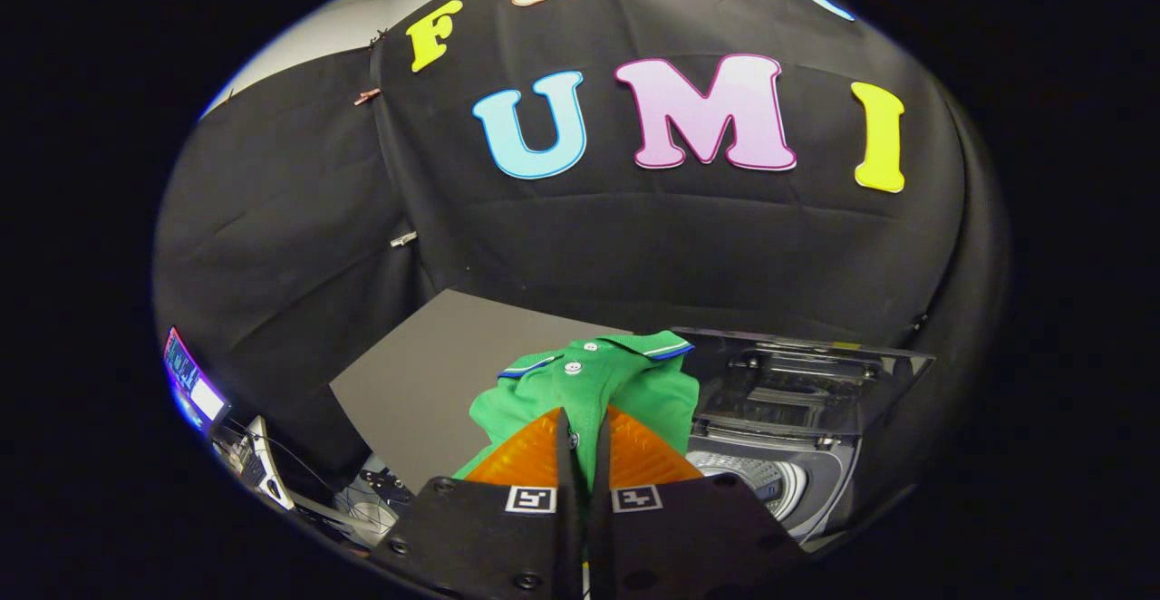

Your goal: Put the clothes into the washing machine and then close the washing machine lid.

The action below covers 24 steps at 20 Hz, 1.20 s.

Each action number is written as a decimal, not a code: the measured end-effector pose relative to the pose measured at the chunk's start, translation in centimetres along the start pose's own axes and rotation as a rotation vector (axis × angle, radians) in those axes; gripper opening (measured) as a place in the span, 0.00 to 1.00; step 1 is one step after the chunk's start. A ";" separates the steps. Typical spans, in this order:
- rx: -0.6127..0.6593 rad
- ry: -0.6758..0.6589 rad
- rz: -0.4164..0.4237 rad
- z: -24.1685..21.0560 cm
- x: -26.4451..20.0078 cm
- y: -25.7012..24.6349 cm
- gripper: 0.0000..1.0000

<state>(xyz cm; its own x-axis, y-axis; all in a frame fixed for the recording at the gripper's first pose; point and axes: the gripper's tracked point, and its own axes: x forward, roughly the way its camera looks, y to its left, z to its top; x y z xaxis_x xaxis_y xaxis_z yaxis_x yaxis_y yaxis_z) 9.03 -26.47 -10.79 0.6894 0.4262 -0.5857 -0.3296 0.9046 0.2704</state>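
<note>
A green polo shirt [589,382] with white buttons and a blue-trimmed collar hangs from my gripper [584,428]. Both fingers [530,455] press together on a fold of its cloth, and the collar stands up just beyond the tips. The shirt is lifted above the grey table [426,373]. To the right of the fingers stands the washing machine [797,455]; its dark see-through lid [807,373] is raised and the ribbed drum [757,478] shows below it. The shirt's right edge hangs beside the machine's opening.
Black cloth walls close the booth behind the table and the machine. At the lower left, past the table's edge, are a lit screen [190,382], a white stand and tangled cables [362,500].
</note>
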 end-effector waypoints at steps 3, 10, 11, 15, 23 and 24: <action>-0.014 -0.039 -0.008 1.1 -1.4 -3.7 0.07; 0.016 -0.059 -0.054 1.6 -1.8 -11.0 0.07; 0.017 -0.062 -0.055 1.8 -1.8 -11.6 0.07; 0.008 -0.068 -0.054 1.3 -1.4 -12.6 0.07; -0.030 0.041 -0.048 -3.8 2.0 -13.2 0.07; -0.024 0.064 -0.060 -4.7 2.6 -13.5 0.08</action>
<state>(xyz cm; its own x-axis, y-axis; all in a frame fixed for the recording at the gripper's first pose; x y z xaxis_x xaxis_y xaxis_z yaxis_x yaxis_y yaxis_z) 12.24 -37.61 -19.52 0.6657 0.3694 -0.6484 -0.3047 0.9277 0.2157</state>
